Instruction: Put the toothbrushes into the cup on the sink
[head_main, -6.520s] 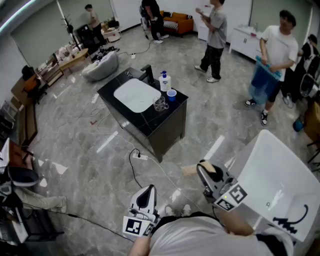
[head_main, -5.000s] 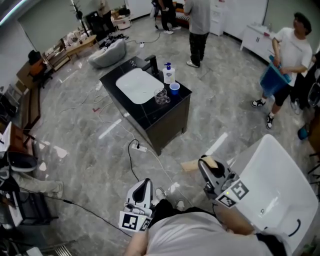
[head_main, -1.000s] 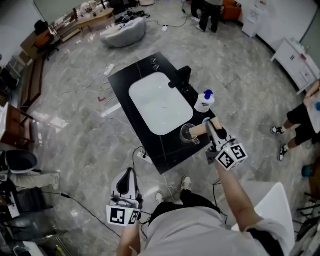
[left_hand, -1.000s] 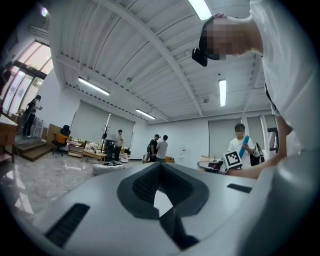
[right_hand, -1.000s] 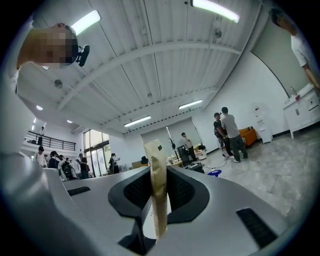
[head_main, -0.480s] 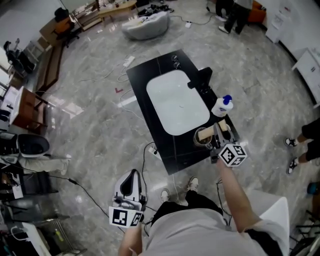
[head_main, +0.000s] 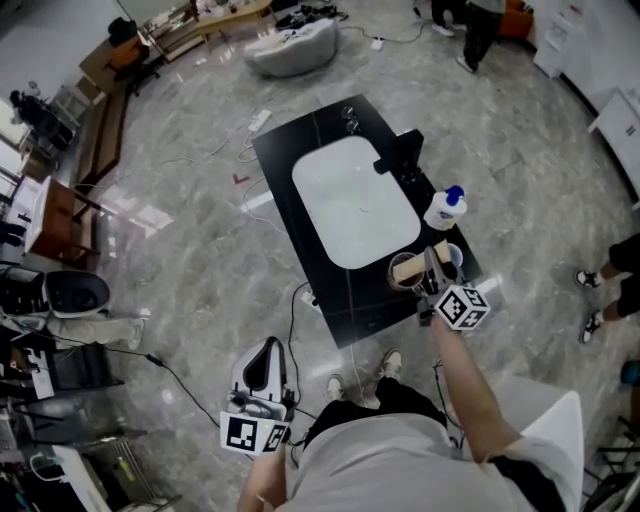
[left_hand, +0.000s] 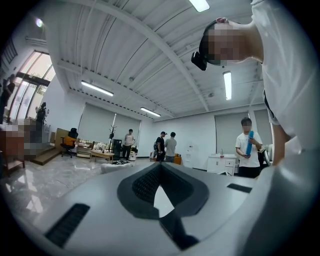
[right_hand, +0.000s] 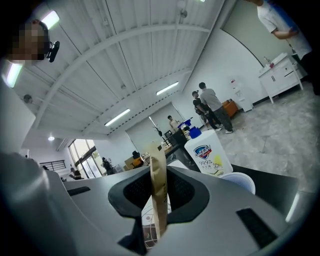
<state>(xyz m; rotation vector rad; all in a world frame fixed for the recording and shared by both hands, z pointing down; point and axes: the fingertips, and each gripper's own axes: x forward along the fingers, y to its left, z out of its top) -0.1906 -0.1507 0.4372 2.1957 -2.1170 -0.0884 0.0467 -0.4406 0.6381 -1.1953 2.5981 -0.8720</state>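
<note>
The black bench (head_main: 330, 290) stands alone on the grey floor. The white basin (head_main: 355, 200) sunk into it takes up most of the top, so everything loose is crowded onto the narrow strip along the basin's right edge. The black tap (head_main: 398, 157) sits at the basin's far right corner. The soap bottle (head_main: 445, 208) stands just beside the basin's right rim, a little nearer the person. The two cups are at the basin's near right corner. The glass cup (head_main: 400, 274) is just beside the basin rim, and the blue cup (head_main: 453, 257) is on its outer side, away from the basin.

The right tool (head_main: 430, 264) is reached out over that same corner. Its jaws pinch a flat brown toothbrush pack (head_main: 410, 268) across its thin faces. In the right gripper view the pack stands upright between the pads. My guess is that it is held over the glass cup so it can go in end first, but I cannot tell whether it has entered the cup yet.

The left tool (head_main: 262, 385) hangs well back from the basin, off the bench at the person's hip. Its jaws are pressed together on nothing and point up at the ceiling. It looks idle, kept clear of the working arm.
</note>
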